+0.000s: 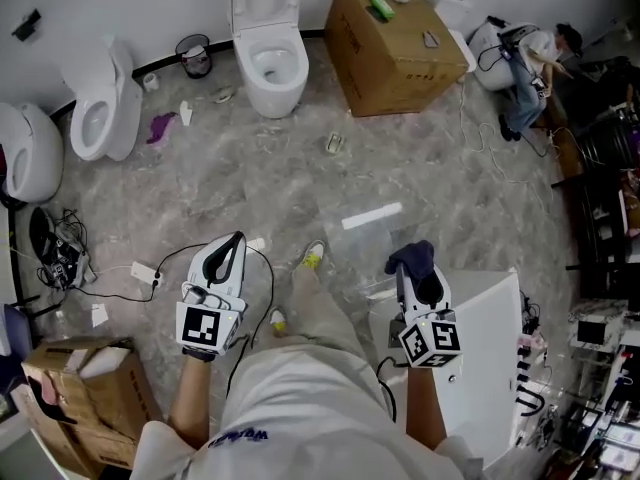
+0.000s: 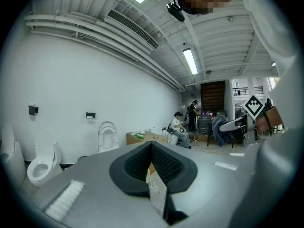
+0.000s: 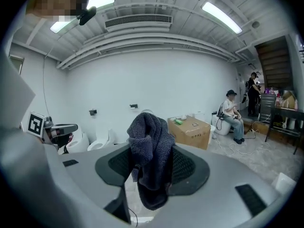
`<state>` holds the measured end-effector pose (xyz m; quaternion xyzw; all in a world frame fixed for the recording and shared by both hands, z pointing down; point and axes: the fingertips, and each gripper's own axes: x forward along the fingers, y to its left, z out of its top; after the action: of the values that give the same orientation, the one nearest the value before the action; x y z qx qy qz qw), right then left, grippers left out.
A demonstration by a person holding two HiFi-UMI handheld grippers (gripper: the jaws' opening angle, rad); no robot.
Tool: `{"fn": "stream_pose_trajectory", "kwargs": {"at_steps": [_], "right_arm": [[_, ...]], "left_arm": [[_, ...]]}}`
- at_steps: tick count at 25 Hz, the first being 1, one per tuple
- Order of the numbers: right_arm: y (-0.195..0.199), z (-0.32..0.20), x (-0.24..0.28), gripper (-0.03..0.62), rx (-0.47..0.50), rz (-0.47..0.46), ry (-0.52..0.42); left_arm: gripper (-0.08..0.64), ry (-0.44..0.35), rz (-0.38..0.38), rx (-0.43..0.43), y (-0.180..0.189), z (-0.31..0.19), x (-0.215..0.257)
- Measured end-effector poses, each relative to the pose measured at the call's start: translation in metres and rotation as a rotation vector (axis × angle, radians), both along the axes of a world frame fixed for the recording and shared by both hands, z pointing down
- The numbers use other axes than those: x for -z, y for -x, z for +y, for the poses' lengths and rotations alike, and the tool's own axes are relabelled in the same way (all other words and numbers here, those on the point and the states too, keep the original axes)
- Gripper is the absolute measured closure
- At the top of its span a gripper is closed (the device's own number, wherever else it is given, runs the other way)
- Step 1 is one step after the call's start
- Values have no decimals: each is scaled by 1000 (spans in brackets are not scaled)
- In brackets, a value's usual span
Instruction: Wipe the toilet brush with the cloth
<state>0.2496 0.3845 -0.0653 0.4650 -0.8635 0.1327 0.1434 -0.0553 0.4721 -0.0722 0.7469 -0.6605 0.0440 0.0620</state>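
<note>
My right gripper [image 1: 418, 271] is shut on a dark blue knitted cloth [image 1: 412, 257], held at waist height over the floor. In the right gripper view the cloth [image 3: 149, 146] is bunched between the pads and hangs down over them. My left gripper [image 1: 235, 240] is shut with nothing in it, and its black pads [image 2: 166, 163] meet at the tip. Both grippers point away from me toward the toilets. I cannot make out a toilet brush in any view.
Three white toilets stand along the far wall, one in the middle [image 1: 268, 53] and two at the left [image 1: 100, 103] [image 1: 25, 153]. A small black bin [image 1: 193, 56] and a cardboard box [image 1: 395, 43] flank the middle toilet. A white cabinet [image 1: 490, 348] is by my right side. Cables [image 1: 60, 248] lie at the left.
</note>
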Motion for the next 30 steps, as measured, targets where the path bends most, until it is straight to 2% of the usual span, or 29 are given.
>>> {"fn": "stream_pose_trajectory", "kwargs": {"at_steps": [4,8,12,16,20,24,26,30], "right_arm": [[11,-70,-17,393,-7,-2,37],[13,-137,-25,393,-24,-33,67],[8,-202,-40,391,-45,-25,99],[2,-252,-53,387,-96,-81,139],[4,-278,-69,385,-143,-102,181],[31,-289,-87,387,-145,-45,216],[49,-296,-92,388,-154,-14,218],[68,-303,-108,385,-245,44,217]], "left_arm": [[560,23,4,-10,12,-73,0],[560,54,-30,-22,18,-143,7],[560,97,-46,-6,26,-200,9],[560,129,-97,-14,34,-242,14],[560,155,-123,-35,45,-270,10],[560,166,-118,-81,70,-308,-4],[560,161,-98,-121,85,-335,-16],[560,145,-47,-253,96,-385,-49]]}}
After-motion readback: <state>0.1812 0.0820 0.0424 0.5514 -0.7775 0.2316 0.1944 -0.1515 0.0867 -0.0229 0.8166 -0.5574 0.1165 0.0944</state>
